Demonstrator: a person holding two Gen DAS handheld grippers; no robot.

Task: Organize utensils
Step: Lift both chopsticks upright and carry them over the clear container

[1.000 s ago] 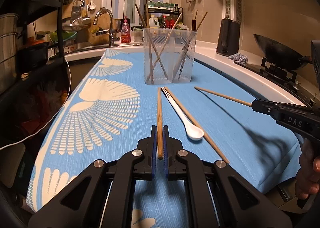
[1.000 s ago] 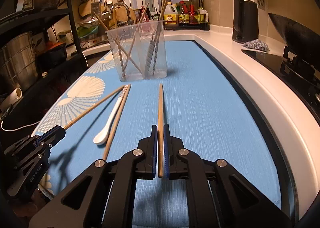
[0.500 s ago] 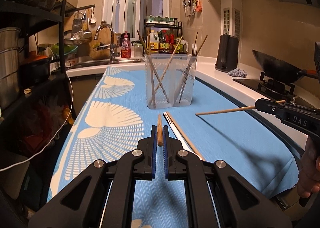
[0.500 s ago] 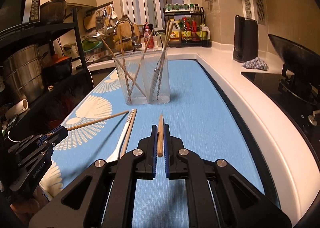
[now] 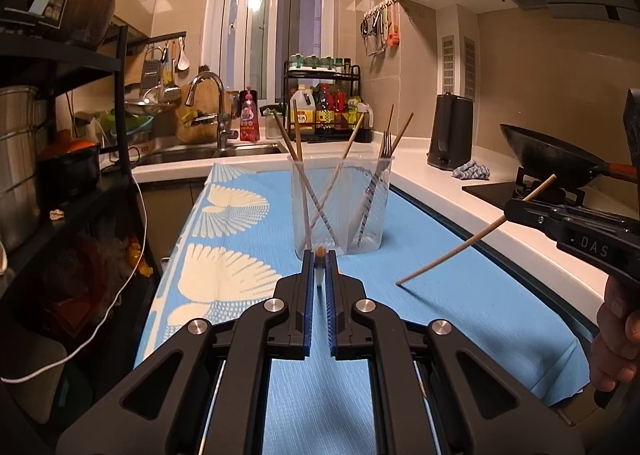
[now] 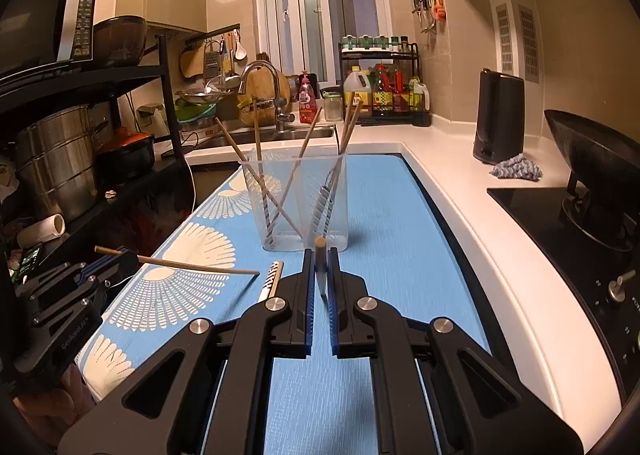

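Observation:
My left gripper is shut on a wooden chopstick, seen end-on and pointing at the clear two-compartment holder. In the right wrist view the same chopstick sticks out level from the left gripper, above the cloth. My right gripper is shut on a second chopstick, also aimed at the holder. In the left wrist view the right gripper carries its chopstick slanting down. A white spoon's striped handle lies on the blue cloth. The holder has several chopsticks and a fork inside.
A black kettle and a grey rag sit on the white counter to the right, beside a wok on the hob. A sink with tap and a bottle rack stand behind. Black shelving with pots lines the left.
Both grippers have risen, lifting their chopsticks off the cloth. Each chopstick now points at the holder instead of lying flat. The spoon and one chopstick stayed on the cloth.

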